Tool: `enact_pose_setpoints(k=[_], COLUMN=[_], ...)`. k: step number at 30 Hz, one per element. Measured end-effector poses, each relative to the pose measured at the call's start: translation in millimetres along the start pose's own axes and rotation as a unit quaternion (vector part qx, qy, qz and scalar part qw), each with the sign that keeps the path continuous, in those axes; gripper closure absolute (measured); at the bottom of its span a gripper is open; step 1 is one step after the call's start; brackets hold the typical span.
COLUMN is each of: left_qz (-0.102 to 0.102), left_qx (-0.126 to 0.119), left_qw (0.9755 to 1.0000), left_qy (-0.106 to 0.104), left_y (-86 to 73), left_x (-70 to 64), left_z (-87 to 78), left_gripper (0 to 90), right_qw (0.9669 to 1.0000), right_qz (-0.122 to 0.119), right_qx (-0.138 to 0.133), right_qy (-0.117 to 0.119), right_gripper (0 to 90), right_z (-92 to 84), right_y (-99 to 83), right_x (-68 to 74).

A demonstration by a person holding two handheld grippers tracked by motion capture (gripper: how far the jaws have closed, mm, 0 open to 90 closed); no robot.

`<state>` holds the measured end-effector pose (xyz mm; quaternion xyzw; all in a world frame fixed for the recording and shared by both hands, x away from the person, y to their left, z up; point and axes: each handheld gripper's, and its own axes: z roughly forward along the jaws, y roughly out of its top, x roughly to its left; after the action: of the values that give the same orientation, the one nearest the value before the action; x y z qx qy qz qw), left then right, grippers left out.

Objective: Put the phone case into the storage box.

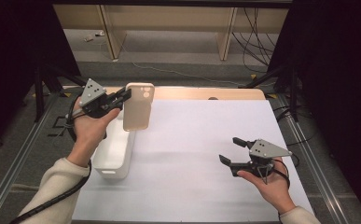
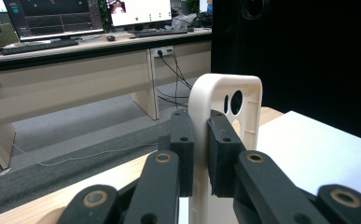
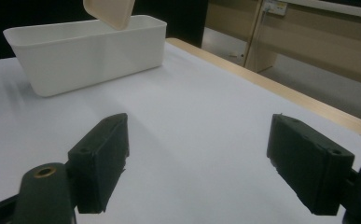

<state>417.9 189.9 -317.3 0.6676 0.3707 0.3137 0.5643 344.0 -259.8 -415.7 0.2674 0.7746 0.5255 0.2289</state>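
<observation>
Trouble looks likeliest at the left tongs [image 1: 126, 95], clamped on just one side wall of the cream phone case [image 1: 138, 108] hanging above the white bin [image 1: 115, 154], so it could swivel or slip free while the right tongs [image 1: 231, 150] wait open and empty.

The left tool [image 1: 124, 97] is raised over the table's far left corner, jaws clamped tight, forearm reaching up from the near left edge. The right tool [image 1: 230, 150] hovers low by the near right corner, jaws spread wide and pointing left, cradled in an upturned palm.
</observation>
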Motion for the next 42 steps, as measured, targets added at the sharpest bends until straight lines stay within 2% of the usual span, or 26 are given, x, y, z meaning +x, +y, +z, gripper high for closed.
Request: enact_pose_setpoints(k=[4,6,8,22,23,24,25,28,29,40,41,42], left_qz=[-0.005,0.004,-0.003,-0.002,0.006,0.025,0.005,0.004,-0.003,-0.002,-0.001,0.024], left_qx=[0.001,-0.001,0.001,-0.001,-0.004,-0.012,-0.006,-0.003,-0.002,-0.003,-0.003,-0.011], left_qw=[1.0000,1.0000,1.0000,1.0000,0.9999,0.9995,0.9999,0.9999,0.9999,0.9998,0.9998,0.9994], left_qy=[0.001,0.004,0.004,0.008,0.011,0.016,0.012,0.015,0.012,0.019,0.020,0.024], left_y=[0.9,1.9,2.1,0.4,0.6,1.6,0.4,0.0,-0.4,-0.6,-0.7,0.4], left_x=[1.2,3.1,3.4,12.9,14.6,18.0,15.9,18.0,17.6,24.2,25.0,29.0], left_z=[-0.4,-0.5,-0.7,0.0,0.2,0.9,0.3,0.2,0.2,1.4,1.6,2.6], left_gripper=[81.9,81.9,81.8,81.8,81.8,81.8,81.8,81.8,81.8,81.8,81.8,81.8], right_qw=[1.0000,1.0000,1.0000,1.0000,1.0000,1.0000,1.0000,1.0000,1.0000,1.0000,1.0000,1.0000], right_qz=[0.000,0.000,0.001,0.001,0.000,0.000,0.000,0.000,0.000,0.001,0.000,0.001], right_qx=[0.000,0.000,0.000,0.001,0.001,0.002,0.001,0.001,0.001,0.000,0.001,0.000], right_qy=[0.000,0.001,0.001,0.001,0.001,0.001,0.001,0.001,0.001,0.001,0.001,0.001], right_gripper=[22.2,22.1,22.2,22.2,22.2,22.2,22.2,22.3,22.3,22.2,22.3,22.2], right_z=[-0.1,0.1,0.2,0.1,0.3,0.1,0.3,0.2,0.3,0.1,0.0,0.1], right_y=[0.1,-0.1,-0.2,-0.4,-0.4,-0.3,-0.3,-0.4,-0.5,-0.4,-0.4,-0.5], right_x=[0.0,0.1,0.1,-0.4,-0.4,-0.4,-0.2,-0.4,-0.4,-0.4,-0.6,-0.6])
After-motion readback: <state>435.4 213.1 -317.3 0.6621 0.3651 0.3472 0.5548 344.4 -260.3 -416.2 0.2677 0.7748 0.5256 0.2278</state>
